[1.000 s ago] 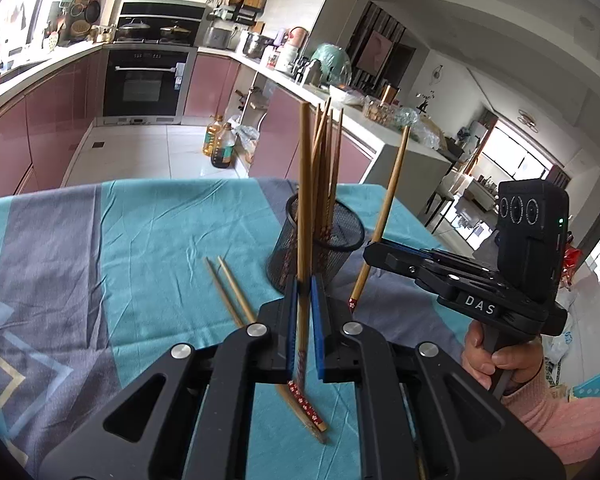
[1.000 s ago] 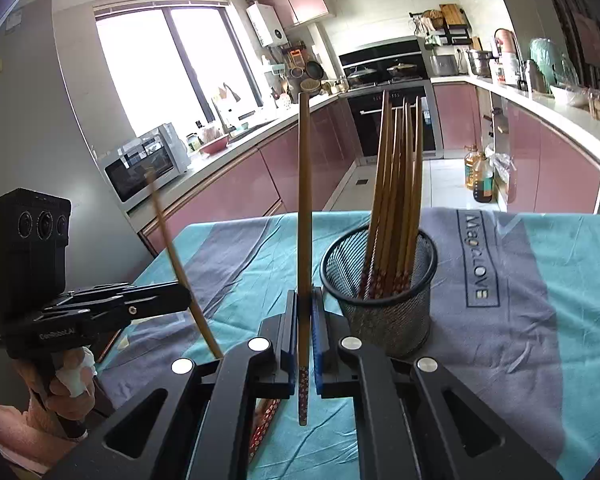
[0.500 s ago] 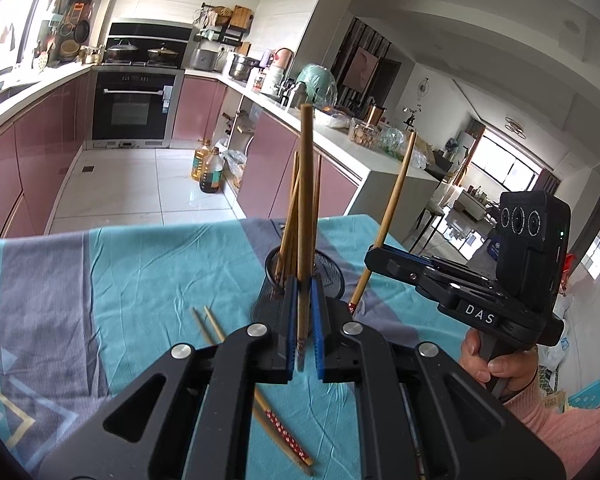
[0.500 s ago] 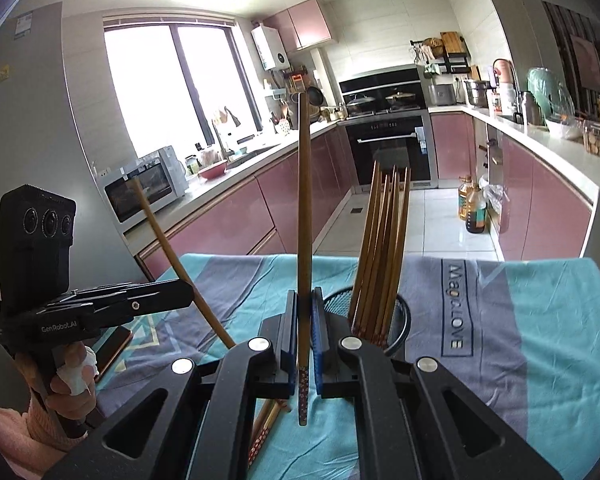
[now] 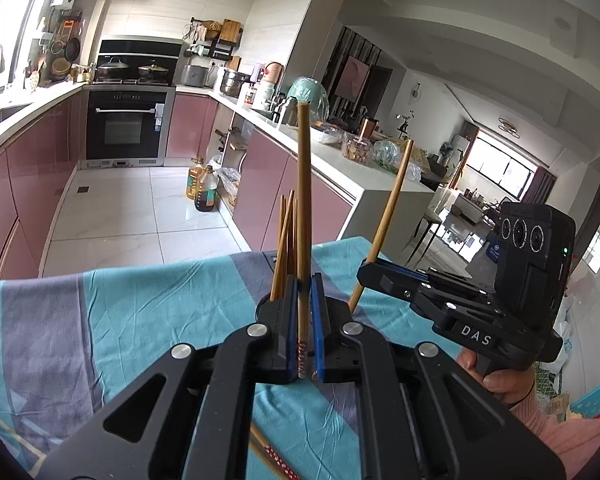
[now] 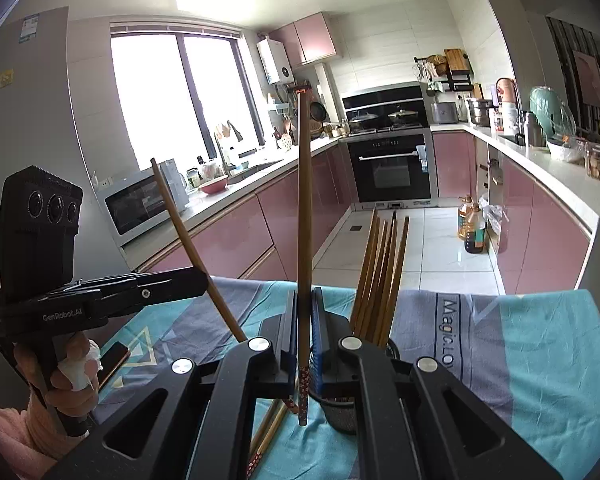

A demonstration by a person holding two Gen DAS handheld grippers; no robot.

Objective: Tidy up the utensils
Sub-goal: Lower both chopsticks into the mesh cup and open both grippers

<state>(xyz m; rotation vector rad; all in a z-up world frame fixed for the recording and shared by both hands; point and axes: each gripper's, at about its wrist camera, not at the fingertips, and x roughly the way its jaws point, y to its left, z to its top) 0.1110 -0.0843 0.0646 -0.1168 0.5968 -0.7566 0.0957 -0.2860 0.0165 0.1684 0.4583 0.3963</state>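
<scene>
- Left hand-held gripper (image 5: 303, 332): clamped on one chopstick (image 5: 303, 216), held upright, patterned end down between the blue pads, plain end high above the worktop (image 5: 140, 312).
- Same left hand-held gripper seen from the right wrist view (image 6: 196, 280): at the left side, gripped by a hand (image 6: 70, 376) with a white tissue; its chopstick there leans top-left to bottom-right.
- Beside that hand, near the worktop's left edge: a dark phone (image 6: 114, 360) flat on the cloth, shown only in the right wrist view.
- Loose chopsticks (image 6: 270, 428) lying on the cloth under both grippers, toward the near edge; patterned ends visible (image 5: 278, 458) in the left wrist view too.
- Right hand-held gripper (image 6: 305, 344): shut tight on a second chopstick (image 6: 305, 216), upright, patterned end hanging just below the pads, clear of the cloth.
- Mesh holder (image 6: 340, 412): just right of the right gripper's fingers, mostly hidden behind them; bundle of chopsticks (image 6: 380, 272) standing in it, leaning slightly right.
- In the left wrist view, holder almost fully hidden behind the fingers; only the bundle's tops (image 5: 286, 240) visible.
- Right hand-held gripper from the left wrist view (image 5: 374, 276): over the worktop's far right corner, its chopstick tilted.
- Open cloth to the right of the holder up to the right edge; floor beyond the far edge.
</scene>
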